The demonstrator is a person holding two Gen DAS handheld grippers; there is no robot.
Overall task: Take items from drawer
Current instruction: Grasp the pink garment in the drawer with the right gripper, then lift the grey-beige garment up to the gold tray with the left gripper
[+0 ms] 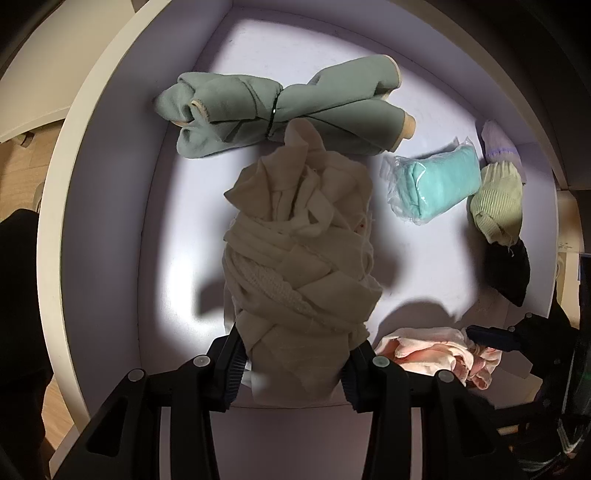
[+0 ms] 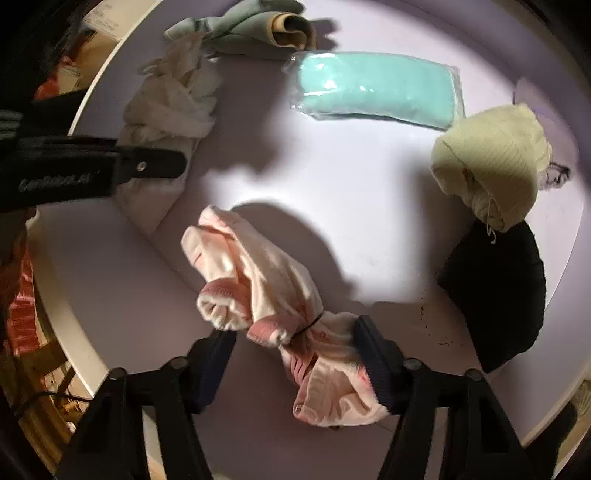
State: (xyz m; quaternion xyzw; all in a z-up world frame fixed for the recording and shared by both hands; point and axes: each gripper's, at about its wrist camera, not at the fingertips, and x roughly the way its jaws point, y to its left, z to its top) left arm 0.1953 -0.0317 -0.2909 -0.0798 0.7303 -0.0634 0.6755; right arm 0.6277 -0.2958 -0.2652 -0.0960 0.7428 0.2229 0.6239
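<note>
The left hand-held gripper (image 1: 293,363) is clamped on a cream bundle (image 1: 299,251), a wad of wound cloth strips; both fingers (image 1: 231,363) press its lower end, and the bundle stretches straight ahead of the jaws over the pale drawer floor (image 1: 192,221); whether its far end rests on the floor cannot be told. Ahead of the bundle, just past its tip, lies a green roll (image 1: 280,107) tied round the middle with a dark band. Ahead and to the right of the left hand-held gripper sits a mint pack (image 1: 436,182) in clear wrap; right of that, touching one another along the drawer wall (image 1: 55,236), lie a white sock (image 1: 498,142), a pale green sock (image 1: 498,201) and a black sock (image 1: 508,273).

The right hand-held gripper (image 2: 295,354) has its jaws apart, straddling a pink bundle (image 2: 266,299) bound with a thin dark band; the right finger (image 2: 376,365) touches the cloth, while the left finger (image 2: 210,365) stands just beside it, contact unclear; the bundle lies on the drawer floor (image 2: 369,229) and reaches ahead and to the left from between the jaws. In the right wrist view the cream bundle (image 2: 166,107) is far ahead on the left, with the left hand-held gripper (image 2: 96,170) across it; the green roll (image 2: 255,29) lies beyond; the mint pack (image 2: 376,88) is ahead, well apart from the jaws; the pale green sock (image 2: 491,162) and the black sock (image 2: 498,291) lie to the right, touching each other.
</note>
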